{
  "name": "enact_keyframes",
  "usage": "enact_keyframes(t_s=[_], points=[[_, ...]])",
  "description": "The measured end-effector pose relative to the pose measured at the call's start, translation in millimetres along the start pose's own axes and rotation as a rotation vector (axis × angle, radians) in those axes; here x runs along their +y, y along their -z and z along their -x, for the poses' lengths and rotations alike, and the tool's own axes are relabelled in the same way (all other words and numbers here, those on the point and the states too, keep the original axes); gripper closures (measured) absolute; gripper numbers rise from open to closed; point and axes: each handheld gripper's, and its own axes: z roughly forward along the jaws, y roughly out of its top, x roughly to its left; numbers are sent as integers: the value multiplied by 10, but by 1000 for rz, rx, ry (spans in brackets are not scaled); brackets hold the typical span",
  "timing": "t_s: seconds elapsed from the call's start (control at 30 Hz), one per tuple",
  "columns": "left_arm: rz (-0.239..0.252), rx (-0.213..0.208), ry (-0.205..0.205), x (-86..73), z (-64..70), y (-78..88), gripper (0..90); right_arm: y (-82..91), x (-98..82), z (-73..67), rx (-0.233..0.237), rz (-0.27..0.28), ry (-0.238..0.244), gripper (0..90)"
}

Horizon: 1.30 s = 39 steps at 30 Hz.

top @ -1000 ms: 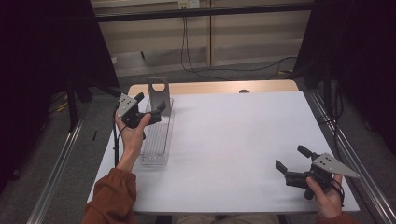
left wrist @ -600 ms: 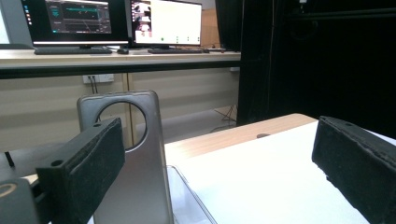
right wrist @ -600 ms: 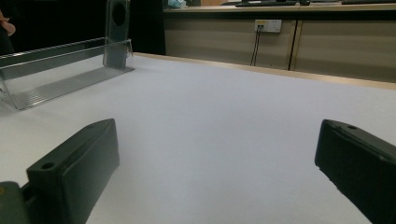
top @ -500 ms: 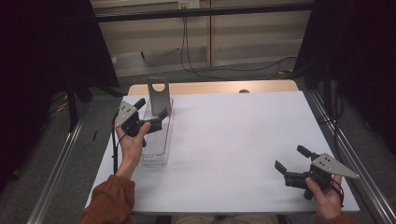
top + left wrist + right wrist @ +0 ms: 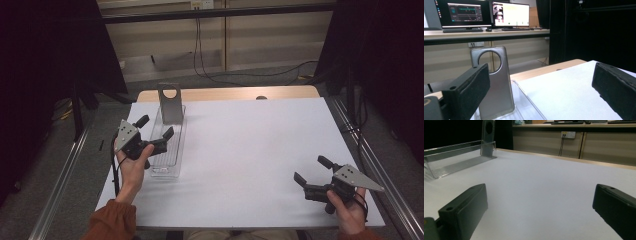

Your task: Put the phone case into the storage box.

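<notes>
A grey phone case (image 5: 170, 102) with a round camera hole stands upright at the far end of a clear plastic rack (image 5: 167, 150) on the white table's left side. In the left gripper view the phone case (image 5: 494, 85) rises just ahead of my left jaw. My left gripper (image 5: 155, 128) hovers open over the rack's near half, empty, pointing toward the case. My right gripper (image 5: 312, 169) rests open and empty near the table's front right corner. From the right gripper view the rack (image 5: 456, 157) and the phone case (image 5: 487, 137) lie far off at upper left.
The white table top (image 5: 250, 145) has a bare wooden strip along its far edge. Metal rails run along both sides. Monitors (image 5: 484, 13) sit on a desk beyond the table. Cables hang at the back wall.
My left gripper has drawn back toward the near end of the rack, away from the phone case. The right gripper has stayed put.
</notes>
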Motion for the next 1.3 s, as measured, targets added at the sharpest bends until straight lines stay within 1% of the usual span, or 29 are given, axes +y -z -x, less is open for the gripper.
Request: enact_keyframes(t_s=[0.03,0.13,0.17,0.27,0.33,0.37,0.4,0.43,0.5,0.53,0.57,0.6,0.63,0.7,0.77,0.8,0.87,0.9,0.93,0.97,1.0,1.03,1.07,1.1,1.13,1.17,1.2,1.27,1.3], points=[[7,10,16,-7,13,21,19,-5,-1,-3,-5,2,-5,0],[2,3,2,-7,43,97,19,-4,2,-5,-3,-2,-4,0],[-1,3,-11,-10,46,118,19,-3,3,-5,-2,-1,-2,0],[-1,2,-19,-35,56,176,17,-3,4,-4,-2,5,-1,0],[-7,4,-7,-67,66,211,17,-4,4,-2,-5,1,0,0],[-12,10,-19,-80,62,229,17,-6,5,-2,-5,2,1,0],[-14,20,-7,-96,74,244,17,-8,5,-1,-3,2,2,0],[-25,23,-15,-107,66,266,17,-11,5,-2,-4,3,0,0],[-12,25,5,-139,73,297,17,-14,6,-2,-4,3,-2,0],[-12,28,-6,-156,67,320,17,-15,4,2,-1,2,7,0],[-11,44,-9,-178,78,333,17,-14,4,1,0,-1,7,0],[-20,49,-10,-200,83,346,17,-15,4,0,0,0,7,0],[-15,51,15,-225,94,354,17,-15,5,0,0,0,6,0],[-24,43,27,-261,107,388,17,-14,5,-2,-5,4,6,0],[-38,47,10,-286,117,423,17,-15,6,-2,-9,6,2,0],[-35,45,23,-299,128,431,17,-16,7,-3,-11,6,0,0],[-46,57,20,-323,131,469,17,-17,7,0,-3,3,11,0],[-54,61,19,-332,137,483,19,-18,8,-5,-6,3,7,0],[-60,69,15,-347,149,495,25,-19,8,-7,-5,1,6,0],[-73,61,9,-364,158,506,26,-20,8,-5,-5,2,9,0],[-81,71,-1,-378,169,520,25,-22,7,-3,-3,3,10,0],[-75,66,7,-392,180,521,25,-20,6,-5,-5,2,9,0],[-79,67,4,-397,187,536,25,-17,6,-6,-5,2,8,0],[-69,68,0,-399,185,542,25,-13,6,-6,-4,2,8,0],[-70,65,-1,-401,196,553,25,-12,7,-7,-8,4,3,0],[-72,70,-13,-403,198,569,25,-11,7,-7,-8,4,2,0],[-66,71,-9,-412,208,578,24,-11,7,-7,-8,3,2,0],[-68,54,-9,-431,205,604,24,-12,5,-2,-10,5,6,0],[-77,58,-3,-442,212,620,24,-10,5,-3,-11,4,3,0]])
